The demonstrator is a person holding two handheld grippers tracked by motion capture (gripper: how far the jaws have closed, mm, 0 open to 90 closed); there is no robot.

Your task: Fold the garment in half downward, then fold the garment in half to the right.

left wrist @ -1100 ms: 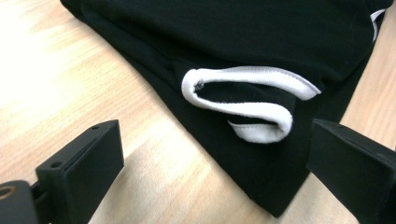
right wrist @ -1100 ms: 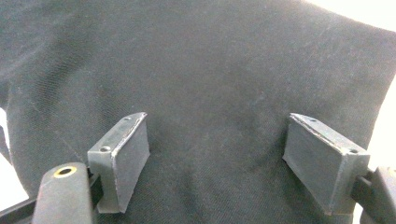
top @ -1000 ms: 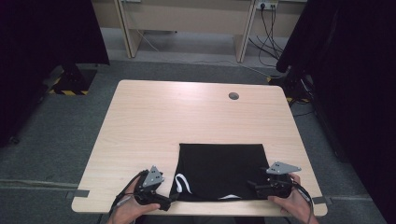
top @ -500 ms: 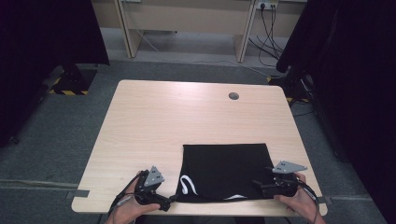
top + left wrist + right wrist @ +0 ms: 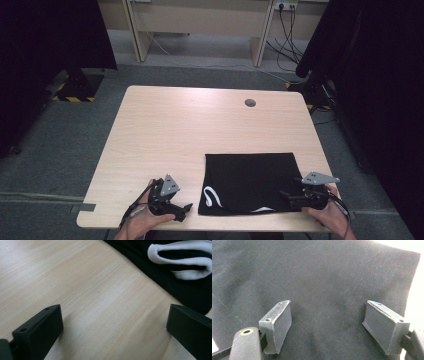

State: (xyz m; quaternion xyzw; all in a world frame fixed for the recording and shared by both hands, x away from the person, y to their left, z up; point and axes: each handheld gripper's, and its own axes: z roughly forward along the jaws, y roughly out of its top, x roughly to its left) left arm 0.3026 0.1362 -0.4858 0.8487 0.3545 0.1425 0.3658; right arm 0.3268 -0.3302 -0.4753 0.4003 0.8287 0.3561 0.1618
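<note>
Cloth: black folded garment (image 5: 250, 181) with white trim, lying flat at the near right part of the wooden table (image 5: 190, 125).
Left gripper (image 5: 184, 209): jaws spread wide, nothing between them but bare wood; it sits just beside the garment's near left corner, not touching it.
Right gripper (image 5: 286, 196): jaws wide apart over the garment's right edge, fabric beneath them, nothing pinched.

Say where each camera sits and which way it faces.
High view: above the person's side, looking forward and down on the table; both hands, left gripper, right gripper.
Left gripper view: along its open jaws, over bare wood beside the black garment.
Right gripper view: along its open jaws, over the garment.
Shared: the garment, in all three.
</note>
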